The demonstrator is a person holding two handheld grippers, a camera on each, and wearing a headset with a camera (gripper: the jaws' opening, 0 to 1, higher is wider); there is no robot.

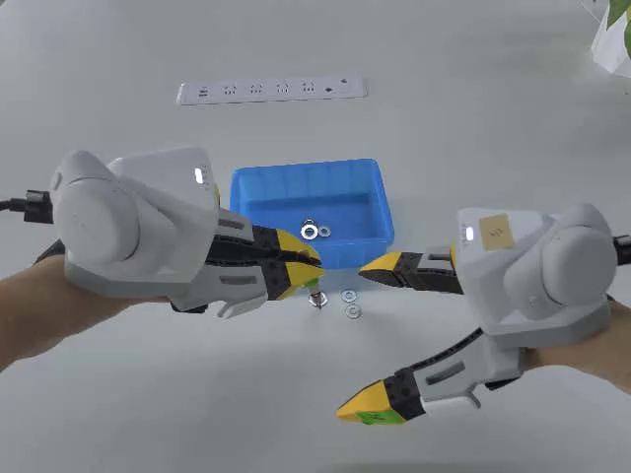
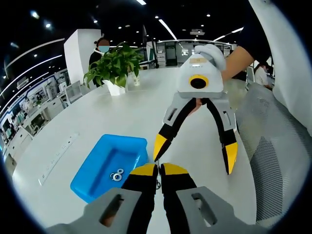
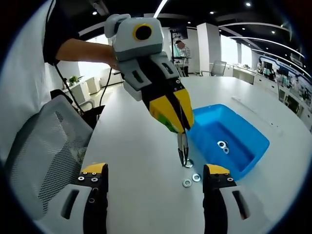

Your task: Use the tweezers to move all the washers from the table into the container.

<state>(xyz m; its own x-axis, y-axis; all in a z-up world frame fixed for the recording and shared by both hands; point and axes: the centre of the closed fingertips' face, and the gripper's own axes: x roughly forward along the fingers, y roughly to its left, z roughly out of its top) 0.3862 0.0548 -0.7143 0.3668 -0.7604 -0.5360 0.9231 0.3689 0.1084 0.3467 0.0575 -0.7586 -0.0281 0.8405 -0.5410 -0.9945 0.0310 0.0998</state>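
Left gripper (image 1: 296, 264) clenched on thin metal tweezers (image 3: 183, 146); right gripper (image 1: 370, 337) spread wide, holding nothing.
Tweezer tips rest on one small steel washer (image 3: 188, 163) at frame centre, just below the near wall of the blue plastic tray (image 1: 355, 251). A loose pair of washers (image 1: 348, 296) lies just to its right, and two washers (image 1: 310, 232) already sit inside the tray. Risks, as judged: the flat washer slips from the tips or skates on the smooth white table (image 1: 444, 118); once lifted, it clips the near wall and drops outside. Writing: tan sticker (image 1: 495, 232) on right gripper, marks illegible.
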